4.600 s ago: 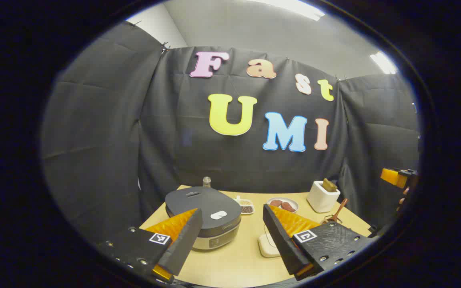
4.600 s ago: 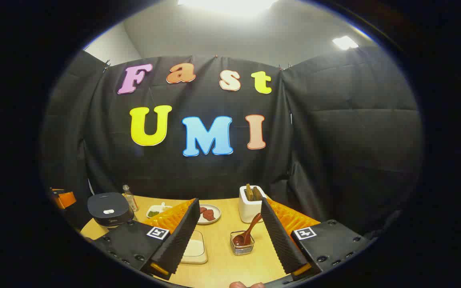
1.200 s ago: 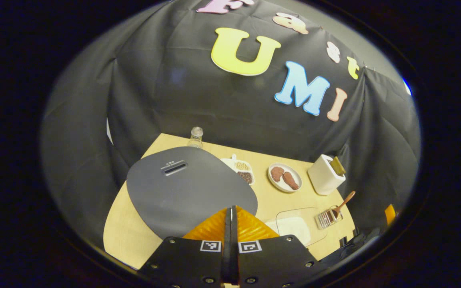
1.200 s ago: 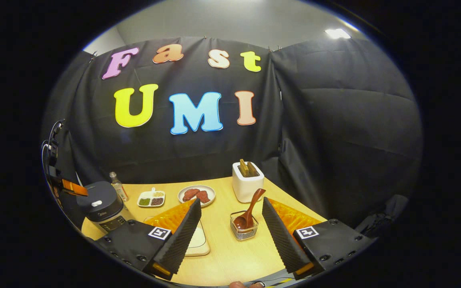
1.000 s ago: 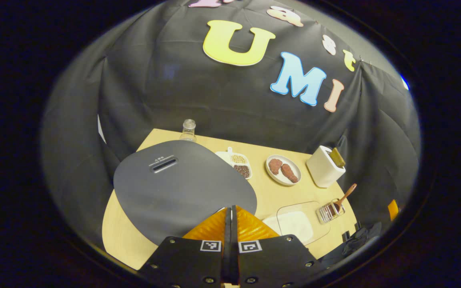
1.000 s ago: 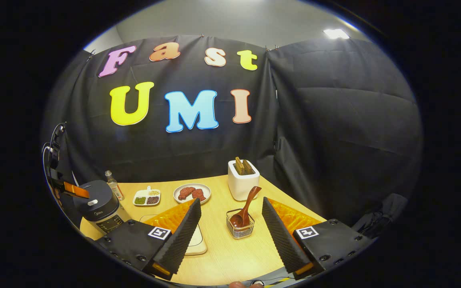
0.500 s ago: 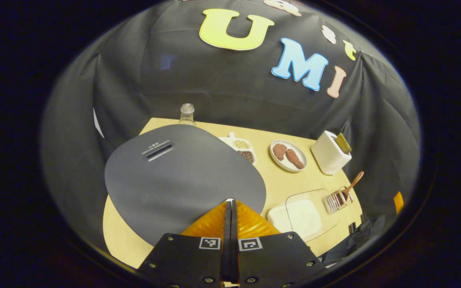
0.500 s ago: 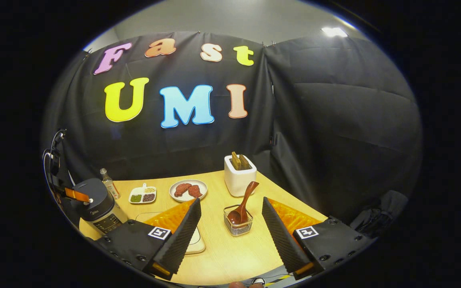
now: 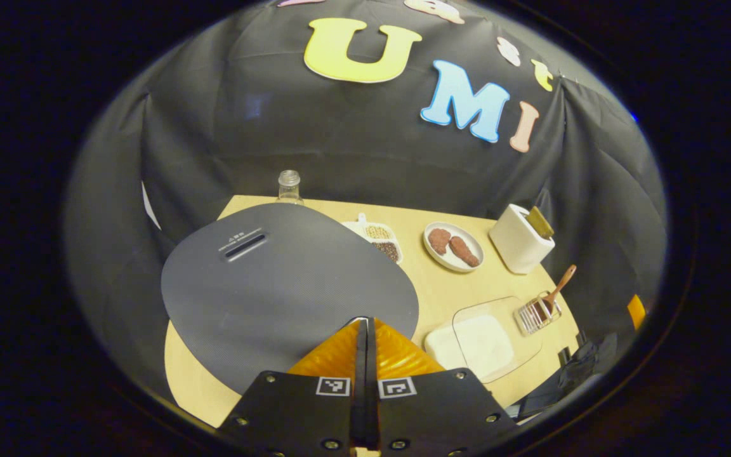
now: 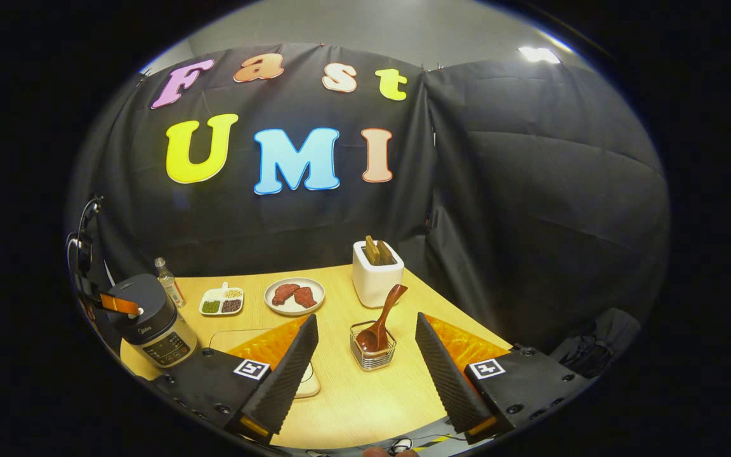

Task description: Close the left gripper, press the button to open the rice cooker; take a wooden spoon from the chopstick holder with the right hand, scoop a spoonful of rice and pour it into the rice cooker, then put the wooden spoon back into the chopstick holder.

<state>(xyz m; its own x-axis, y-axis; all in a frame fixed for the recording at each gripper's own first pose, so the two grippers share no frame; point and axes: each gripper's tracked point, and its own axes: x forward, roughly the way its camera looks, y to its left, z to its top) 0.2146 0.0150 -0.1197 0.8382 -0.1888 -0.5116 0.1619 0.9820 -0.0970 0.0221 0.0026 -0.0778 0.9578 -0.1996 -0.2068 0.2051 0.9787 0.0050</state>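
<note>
The rice cooker (image 9: pixel 276 279) has a dark grey lid, and it is closed. My left gripper (image 9: pixel 363 320) is shut with nothing between its fingers, its tips resting at the lid's front edge. The right gripper view shows the left gripper (image 10: pixel 136 310) touching the white button on top of the rice cooker (image 10: pixel 153 320). A wooden spoon (image 10: pixel 388 310) stands bowl down in a wire chopstick holder (image 10: pixel 373 355). My right gripper (image 10: pixel 365 317) is open, hovering just short of the holder. A white rice dish (image 9: pixel 483 336) under a clear cover lies between cooker and holder.
At the back of the wooden table (image 10: pixel 365 400) stand a small bottle (image 10: pixel 164 273), a divided dish of beans (image 10: pixel 221 301), a plate with two brown pieces (image 10: pixel 294 296) and a white box (image 10: pixel 375 273) holding brown sticks. Black cloth walls close in behind and on the right.
The left gripper has gone from open to shut and has come down onto the cooker's front button. The right gripper has drifted closer to the spoon holder. The lid is still down.
</note>
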